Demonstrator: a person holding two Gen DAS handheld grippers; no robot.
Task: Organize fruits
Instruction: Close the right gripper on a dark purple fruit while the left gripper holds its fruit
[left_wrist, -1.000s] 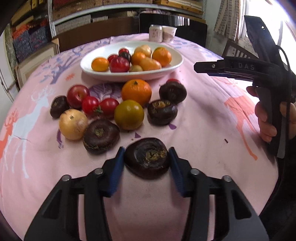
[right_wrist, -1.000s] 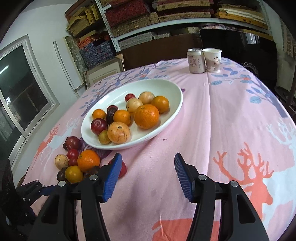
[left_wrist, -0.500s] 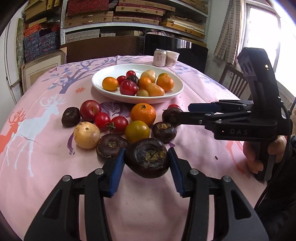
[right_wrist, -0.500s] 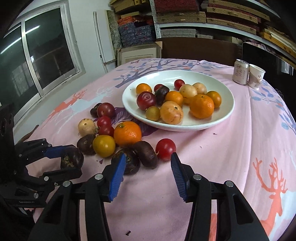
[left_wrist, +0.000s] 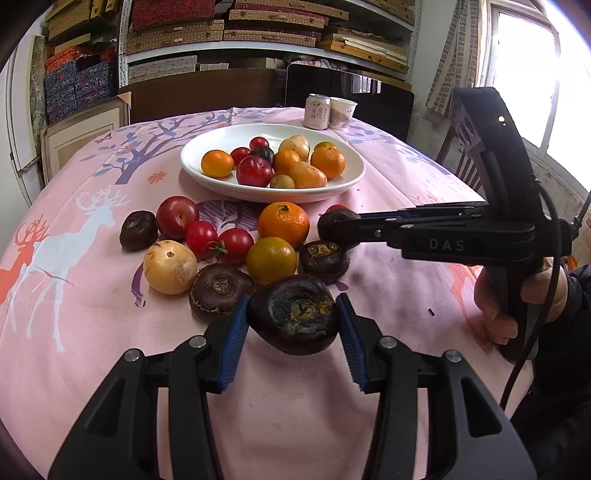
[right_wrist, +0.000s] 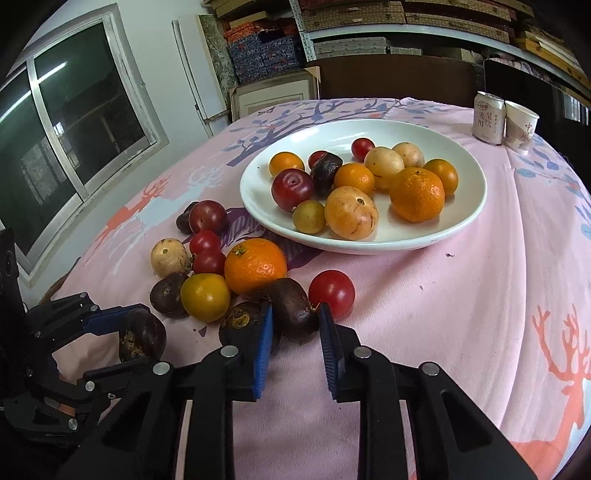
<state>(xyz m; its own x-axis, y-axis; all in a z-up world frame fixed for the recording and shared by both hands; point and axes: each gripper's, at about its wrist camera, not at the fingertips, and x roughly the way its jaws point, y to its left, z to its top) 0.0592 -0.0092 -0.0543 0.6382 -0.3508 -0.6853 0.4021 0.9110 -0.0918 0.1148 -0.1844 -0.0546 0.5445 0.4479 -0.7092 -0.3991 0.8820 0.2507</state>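
My left gripper (left_wrist: 291, 332) is shut on a dark purple water chestnut (left_wrist: 295, 319) and holds it just above the pink cloth; it also shows in the right wrist view (right_wrist: 140, 338). My right gripper (right_wrist: 295, 332) has closed around another dark water chestnut (right_wrist: 291, 308) that lies on the cloth beside a red cherry tomato (right_wrist: 332, 293). The white plate (right_wrist: 461, 221) behind holds several oranges, plums and pale fruits. Loose fruit lies before it: an orange (right_wrist: 255, 266), a yellow-green citrus (right_wrist: 205, 297), more chestnuts and tomatoes.
A drink can (right_wrist: 488, 117) and a paper cup (right_wrist: 521, 127) stand at the table's far edge. Shelves of boxes and dark chairs stand behind the table. A window is on the left in the right wrist view.
My right gripper has moved down and left to the loose fruit and narrowed its jaws around a water chestnut. My left gripper has lifted and tilted back a little, still holding its chestnut.
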